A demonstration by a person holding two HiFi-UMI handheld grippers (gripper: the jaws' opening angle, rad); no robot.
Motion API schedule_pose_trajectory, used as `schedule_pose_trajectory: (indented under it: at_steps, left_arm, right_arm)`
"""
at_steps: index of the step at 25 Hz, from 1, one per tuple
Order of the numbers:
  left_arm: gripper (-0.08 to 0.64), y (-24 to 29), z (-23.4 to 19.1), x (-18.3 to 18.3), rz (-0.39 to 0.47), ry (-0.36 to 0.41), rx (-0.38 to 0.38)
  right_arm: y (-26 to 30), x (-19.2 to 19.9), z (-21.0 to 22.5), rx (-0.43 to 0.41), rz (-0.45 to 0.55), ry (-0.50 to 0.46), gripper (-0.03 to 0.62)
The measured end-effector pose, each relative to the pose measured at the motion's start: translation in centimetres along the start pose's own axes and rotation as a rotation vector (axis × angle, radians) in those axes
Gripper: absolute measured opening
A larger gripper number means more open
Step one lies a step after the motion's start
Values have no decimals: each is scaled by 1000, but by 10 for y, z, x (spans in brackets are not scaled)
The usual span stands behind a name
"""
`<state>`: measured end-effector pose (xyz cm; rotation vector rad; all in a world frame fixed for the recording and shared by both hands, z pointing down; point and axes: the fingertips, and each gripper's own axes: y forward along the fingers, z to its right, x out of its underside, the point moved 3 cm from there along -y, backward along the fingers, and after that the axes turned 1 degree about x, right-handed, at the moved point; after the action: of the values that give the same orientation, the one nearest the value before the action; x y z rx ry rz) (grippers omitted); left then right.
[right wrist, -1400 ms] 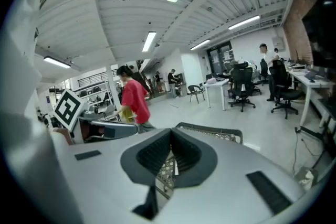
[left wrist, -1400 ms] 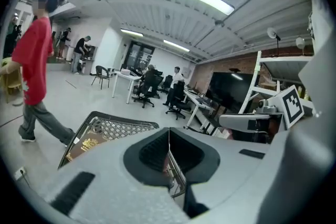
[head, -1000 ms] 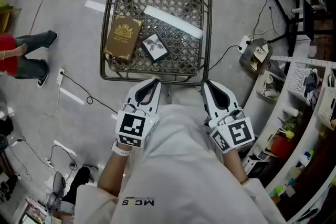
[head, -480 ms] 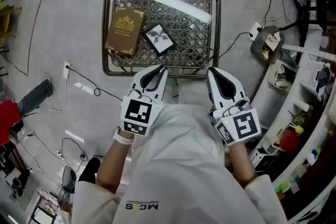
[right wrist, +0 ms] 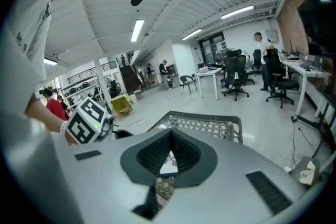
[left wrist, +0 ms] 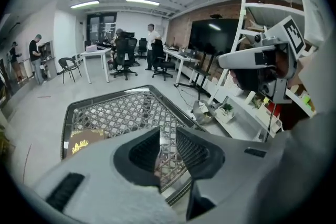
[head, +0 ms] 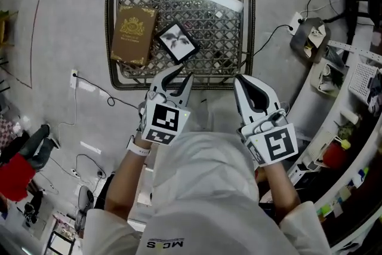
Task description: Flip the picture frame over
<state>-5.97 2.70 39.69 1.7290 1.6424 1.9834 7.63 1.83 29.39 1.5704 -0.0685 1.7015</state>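
A black picture frame (head: 177, 42) with a white picture lies face up on the lattice table top (head: 221, 27), to the right of a brown book (head: 132, 34). My left gripper (head: 179, 73) hovers over the table's near edge, just below the frame. Its jaws have just been opening, and in the left gripper view the left gripper (left wrist: 168, 131) shows a gap with only lattice behind it. My right gripper (head: 242, 77) is at the near right of the table with its tips together and nothing held. Through the right gripper (right wrist: 169, 132), a white picture (right wrist: 169, 162) shows.
The table's metal rim (head: 109, 21) frames the lattice. Cables (head: 95, 89) and a power strip (head: 73, 76) lie on the floor to the left. Shelves with clutter (head: 352, 98) stand at the right. A person in red (head: 21, 167) is at the lower left. People and office chairs (left wrist: 126, 55) are far behind.
Both grippers have come down and forward to the table's near edge. The left gripper's jaws have parted from shut to open. The right jaws stay together. The person in red shifted at the left.
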Motion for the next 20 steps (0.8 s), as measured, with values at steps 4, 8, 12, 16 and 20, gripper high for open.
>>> schedule_pose_trajectory:
  at_steps: [4,8,12,16,20]
  left_arm:
    - [109,27,-11,9,-47,45,-1]
    - [130,50,-13,20,-95,116,6]
    - [135,68,-14,34,-151,175,8]
    - [144,87,-16,52,-222,224,13]
    - [144,105,-22,68,-283,286,11]
  right_arm:
    - [15,8,8,-14,-10,2,17]
    - [23,18,17,-20,-22,7,17]
    - [31,26,27,-24,-26,22,17]
    - [36,33,34,-21,-27,45,17]
    - [42,41,37,-26,-29,64,17]
